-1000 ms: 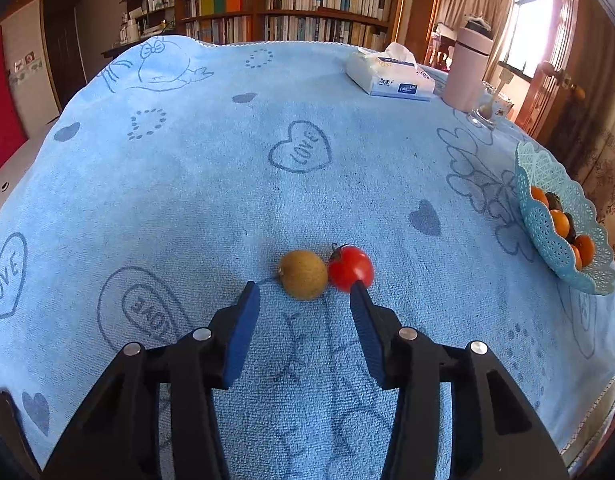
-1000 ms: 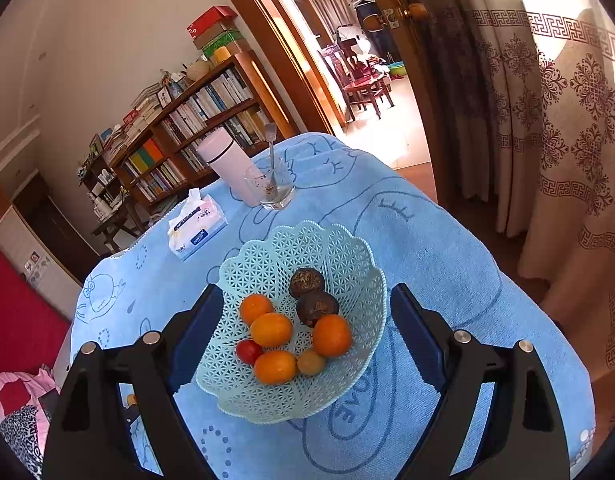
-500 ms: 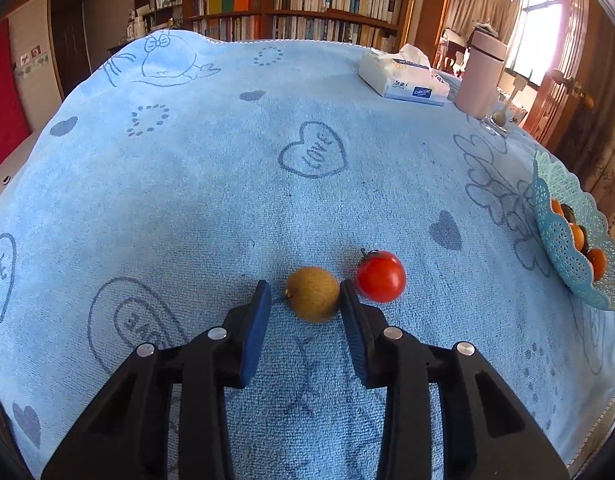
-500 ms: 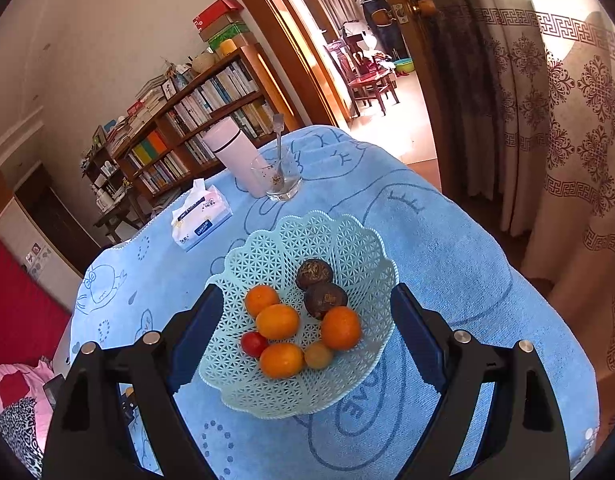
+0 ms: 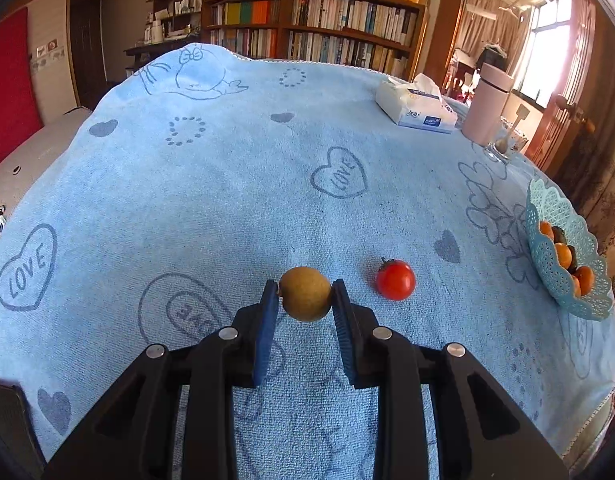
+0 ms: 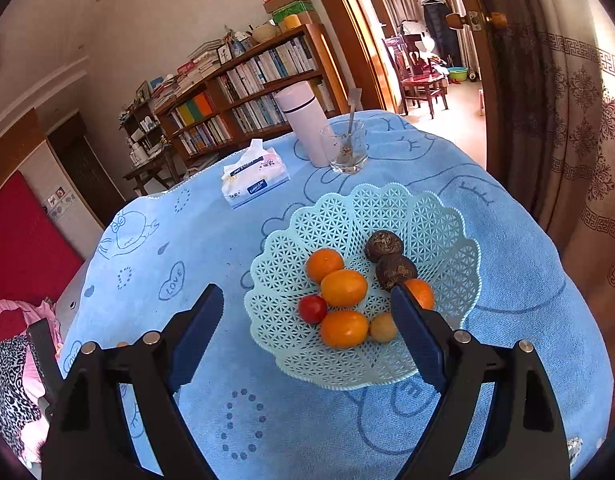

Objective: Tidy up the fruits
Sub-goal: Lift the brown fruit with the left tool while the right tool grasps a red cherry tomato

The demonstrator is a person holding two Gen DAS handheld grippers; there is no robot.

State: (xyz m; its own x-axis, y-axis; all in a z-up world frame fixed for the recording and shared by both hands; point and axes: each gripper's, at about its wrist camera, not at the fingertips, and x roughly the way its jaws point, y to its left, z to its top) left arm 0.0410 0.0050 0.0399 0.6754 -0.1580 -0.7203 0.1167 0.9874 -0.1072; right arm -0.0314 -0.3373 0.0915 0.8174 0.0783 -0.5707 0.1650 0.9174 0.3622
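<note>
My left gripper (image 5: 305, 294) is shut on a round brownish-yellow fruit (image 5: 305, 294), held between its blue pads just above the blue cloth. A red cherry tomato (image 5: 395, 279) lies on the cloth just to the right of it. The pale blue lattice basket (image 5: 547, 252) stands at the right edge. In the right wrist view the basket (image 6: 347, 216) holds several orange fruits, a red tomato (image 6: 312, 309), a small yellow fruit (image 6: 382, 326) and two dark round fruits (image 6: 383, 245). My right gripper (image 6: 307, 316) is open and empty, hovering over the basket's near side.
A tissue pack (image 5: 417, 110), a white flask (image 5: 487, 108) and a glass with a spoon (image 6: 344, 148) stand at the far side of the table. The table edge drops off to the right, by a curtain (image 6: 579, 120). A bookshelf (image 5: 315, 28) stands behind.
My left gripper closed from wide open onto the brownish-yellow fruit and raised it slightly; the tomato stays to its right. My right gripper drifted a little over the basket, still open.
</note>
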